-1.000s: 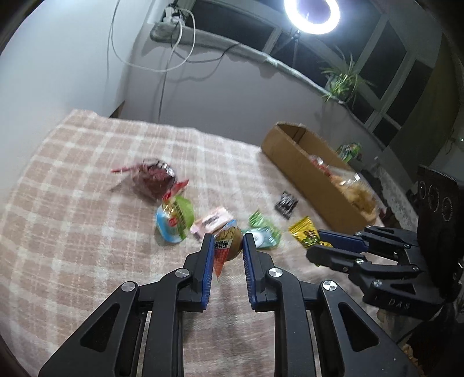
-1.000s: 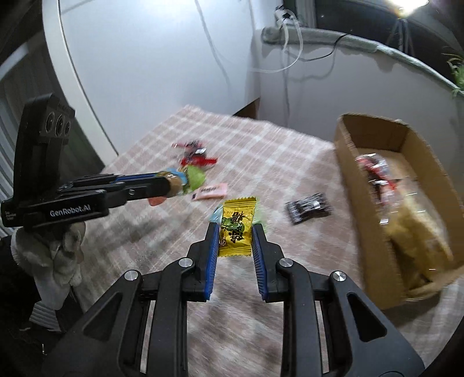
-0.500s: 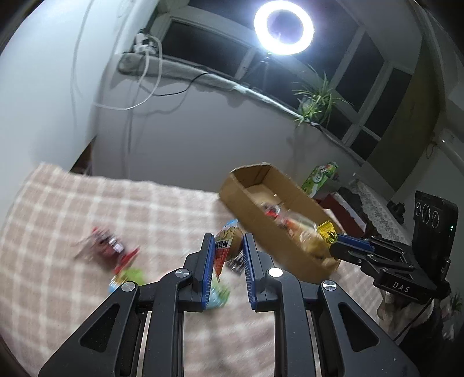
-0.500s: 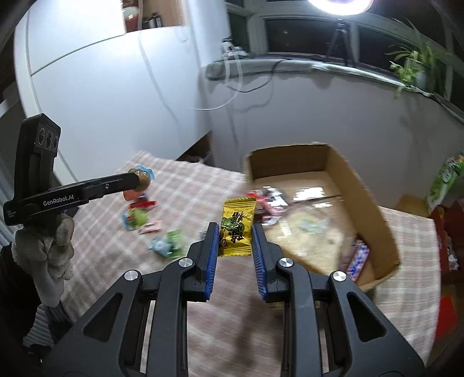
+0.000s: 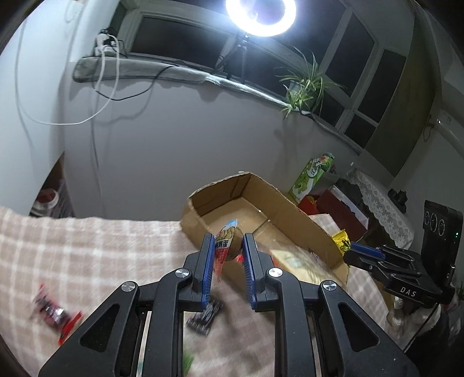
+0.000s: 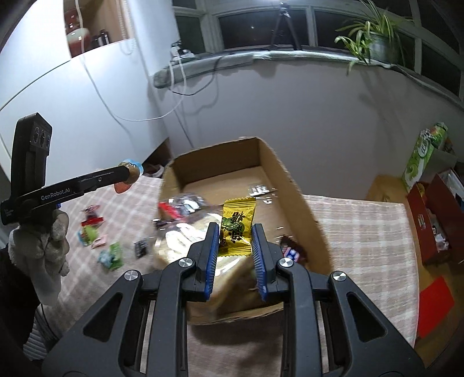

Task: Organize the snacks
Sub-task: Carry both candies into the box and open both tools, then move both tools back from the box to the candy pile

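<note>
Open brown cardboard box [image 6: 293,185] on a plaid-covered table, holding clear-wrapped snacks at its near end. Yellow snack packet [image 6: 236,224] with green print, upright, pinched above the box. Egg-shaped snack in a red, white and blue wrapper [image 5: 226,245], pinched near the box's corner. Small wrapped candies [image 6: 111,255] scattered loose on the cloth, left of the box.

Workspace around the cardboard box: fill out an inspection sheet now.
Surface: checked cloth covers the table.
Job's things: cardboard box open, holding several snacks; egg-shaped snack and yellow packet held; loose snacks lie on the cloth.
Clutter: green carton and red box beside the table.
Grippers: left hand-held gripper shut on the egg-shaped snack; right hand-held gripper shut on the yellow packet.
Cables: white cable hangs from the sill.
Surroundings: ring light, potted plant, dark windows.
</note>
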`<state>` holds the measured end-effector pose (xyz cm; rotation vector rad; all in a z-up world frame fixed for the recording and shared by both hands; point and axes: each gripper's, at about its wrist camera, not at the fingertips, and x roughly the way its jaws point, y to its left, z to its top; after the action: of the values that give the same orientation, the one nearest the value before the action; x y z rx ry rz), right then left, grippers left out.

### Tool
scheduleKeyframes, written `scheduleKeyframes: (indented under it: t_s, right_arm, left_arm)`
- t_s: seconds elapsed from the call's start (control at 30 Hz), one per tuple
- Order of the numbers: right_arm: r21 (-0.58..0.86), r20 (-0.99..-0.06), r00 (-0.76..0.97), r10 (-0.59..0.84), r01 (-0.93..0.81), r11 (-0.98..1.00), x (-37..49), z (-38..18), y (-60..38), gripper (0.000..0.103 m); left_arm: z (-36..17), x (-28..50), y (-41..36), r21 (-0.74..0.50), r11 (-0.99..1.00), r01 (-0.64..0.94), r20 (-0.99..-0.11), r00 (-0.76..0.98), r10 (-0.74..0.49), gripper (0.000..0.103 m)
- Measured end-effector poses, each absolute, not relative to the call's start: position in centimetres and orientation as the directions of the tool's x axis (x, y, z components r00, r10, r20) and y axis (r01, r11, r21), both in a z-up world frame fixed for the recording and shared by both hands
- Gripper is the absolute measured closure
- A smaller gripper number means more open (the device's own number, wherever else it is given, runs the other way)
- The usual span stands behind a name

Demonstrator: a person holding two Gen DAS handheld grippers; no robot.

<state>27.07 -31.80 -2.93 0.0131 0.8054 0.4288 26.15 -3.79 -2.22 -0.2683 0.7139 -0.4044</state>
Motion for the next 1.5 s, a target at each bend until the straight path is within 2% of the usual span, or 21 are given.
scheduleKeyframes:
  t_s: [0.63, 0.7, 0.77, 0.83, 0.93, 1.27, 1.4, 1.5]
  right_arm:
    - [0.187, -0.727, 0.585, 0.360, -0.336, 0.923, 29.5, -5.9, -33.8, 0.078]
    - [0.185, -0.727, 0.587, 0.357, -0.333, 0.925, 29.5, -6.0, -33.7, 0.073]
    - [0.183, -0.721, 0.598, 0.349, -0.321, 0.929, 29.3, -5.8, -33.8, 0.047]
    - [0.180, -0.712, 0.611, 0.345, -0.316, 0.932, 29.0, -5.6, -33.9, 0.039]
    - [0.184, -0.709, 0.613, 0.349, -0.318, 0.930, 28.8, -5.2, -33.9, 0.038]
    - [0.176, -0.702, 0.619, 0.352, -0.328, 0.928, 27.6, -4.1, -33.2, 0.038]
    - [0.168, -0.701, 0.625, 0.344, -0.323, 0.931, 27.1, -3.7, -33.0, 0.036]
    - [0.162, -0.697, 0.631, 0.340, -0.322, 0.933, 26.7, -3.4, -32.9, 0.031]
  left_arm:
    - [-4.3, 31.8, -8.7, -0.306, 0.909, 0.282, -0.648, 0.638, -0.416, 0.086]
    - [-4.4, 32.0, -8.8, -0.303, 0.911, 0.280, -0.651, 0.637, -0.412, 0.086]
    - [-4.4, 32.0, -8.8, -0.303, 0.910, 0.283, -0.650, 0.637, -0.414, 0.086]
    - [-4.2, 31.9, -8.9, -0.297, 0.912, 0.282, -0.648, 0.642, -0.409, 0.085]
    - [-4.1, 31.8, -8.9, -0.296, 0.913, 0.282, -0.650, 0.640, -0.409, 0.082]
    - [-3.2, 30.8, -8.9, -0.283, 0.917, 0.279, -0.641, 0.657, -0.398, 0.058]
    - [-2.8, 30.2, -9.1, -0.269, 0.919, 0.287, -0.638, 0.662, -0.393, 0.057]
    - [-2.4, 29.7, -9.2, -0.261, 0.921, 0.290, -0.632, 0.670, -0.390, 0.051]
